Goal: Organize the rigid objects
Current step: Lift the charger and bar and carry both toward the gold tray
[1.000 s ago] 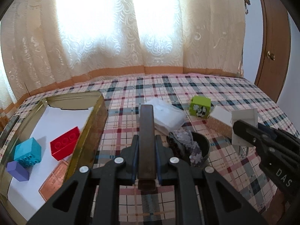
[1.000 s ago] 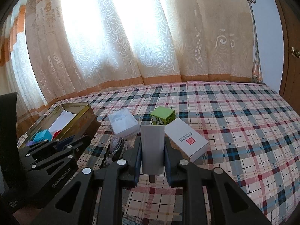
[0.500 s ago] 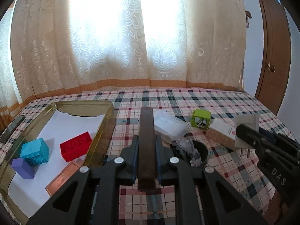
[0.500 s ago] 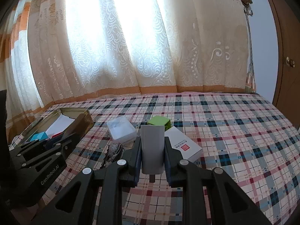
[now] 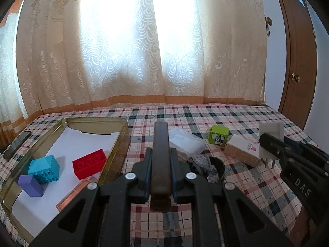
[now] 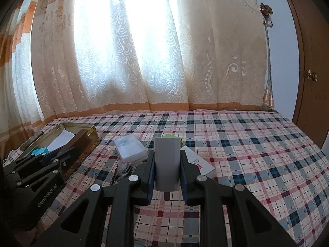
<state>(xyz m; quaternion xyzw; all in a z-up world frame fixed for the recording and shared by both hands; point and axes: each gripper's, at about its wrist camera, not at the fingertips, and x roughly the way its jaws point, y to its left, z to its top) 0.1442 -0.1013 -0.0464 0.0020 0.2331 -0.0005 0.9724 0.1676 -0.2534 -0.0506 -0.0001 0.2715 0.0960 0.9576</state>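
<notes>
Since the earlier frames both cameras have tipped upward: more curtain fills each view, and the plaid bed (image 5: 236, 115) sits lower in the picture. In the left wrist view the gold tin (image 5: 121, 144) now shows more of its inside. Nothing lying on the bed has shifted.

The left gripper (image 5: 161, 160) is clamped on a dark brown bar (image 5: 161, 144), which stands out forward past the fingertips. The right gripper (image 6: 167, 160) is clamped on a white plug adapter (image 6: 167, 160); from the left wrist view its two metal pins (image 5: 269, 161) point down, clear of the bed.

The tin lies at the left side of the bed, lined with white paper (image 5: 61, 144). In it are a teal block (image 5: 44, 168), a purple block (image 5: 30, 185) touching it, a red brick (image 5: 89, 165) apart from them, and a copper-coloured flat piece (image 5: 70, 195) at the near edge. The tin is left of the held bar and just beside it.

Ahead of the grippers, toward the middle of the bed, lie a clear plastic box (image 5: 185, 141), a green cube (image 5: 218, 136) and a white carton (image 5: 242, 151) with a red mark. The carton is just behind the adapter. A dark bowl (image 5: 219, 165) holding grey crumpled stuff sits just right of the left gripper. A phone (image 5: 17, 145) lies at the bed's left edge, outside the tin.
</notes>
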